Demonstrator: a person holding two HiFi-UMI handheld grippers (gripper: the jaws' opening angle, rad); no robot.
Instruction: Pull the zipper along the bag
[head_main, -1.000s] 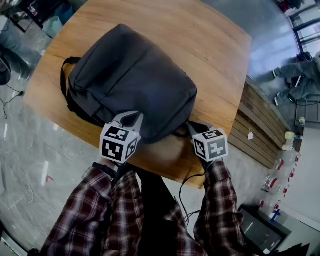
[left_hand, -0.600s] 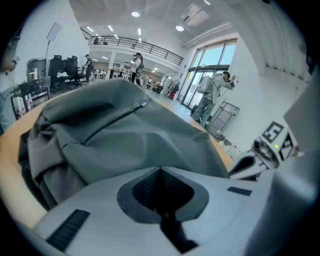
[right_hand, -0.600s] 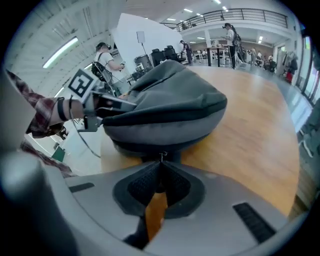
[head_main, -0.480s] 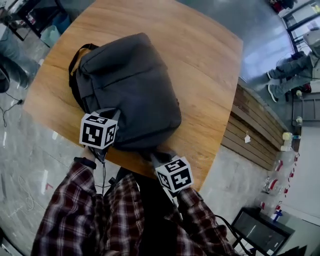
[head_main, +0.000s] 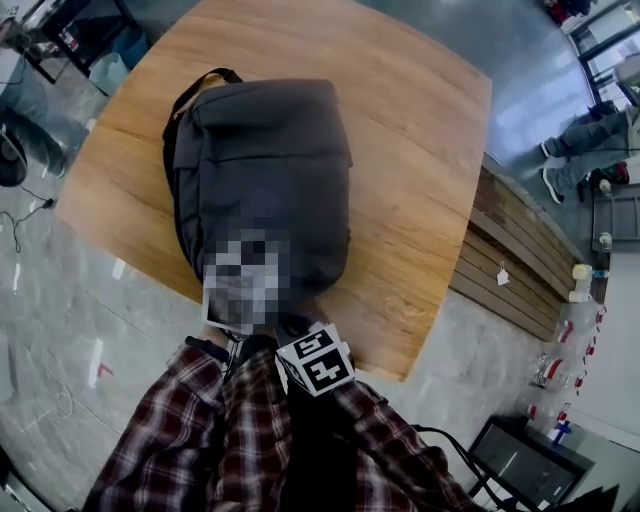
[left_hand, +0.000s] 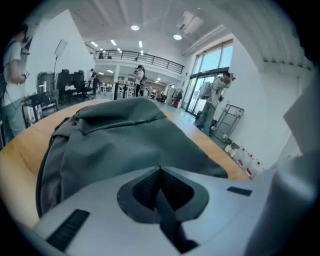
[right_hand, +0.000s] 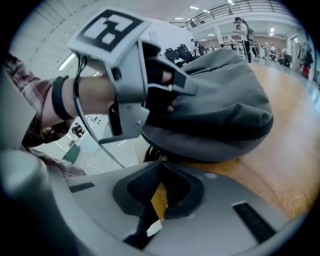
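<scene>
A dark grey bag (head_main: 270, 170) lies lengthwise on the round wooden table (head_main: 410, 180), with its black strap (head_main: 195, 90) at the far end. My left gripper (left_hand: 160, 172) is at the bag's near end, shut, pinching a fold of its grey fabric (left_hand: 120, 140). The right gripper view shows the left gripper (right_hand: 172, 90) from the side, fingers (right_hand: 165, 75) on the bag's edge (right_hand: 210, 120). My right gripper (head_main: 295, 328) is just below that end. In its own view the right gripper (right_hand: 161, 170) is shut on a yellow-brown zipper pull (right_hand: 159, 200) beneath a small metal ring (right_hand: 155, 150).
The table's near edge (head_main: 330, 340) runs under both grippers, with grey floor beyond. A low wooden slatted bench (head_main: 520, 270) stands right of the table. People stand far off at the right (head_main: 585, 130). Bottles (head_main: 575, 285) sit by the wall.
The bag has swung round to point straight away from me. My right gripper slid left along its near end, and the two grippers now sit close together.
</scene>
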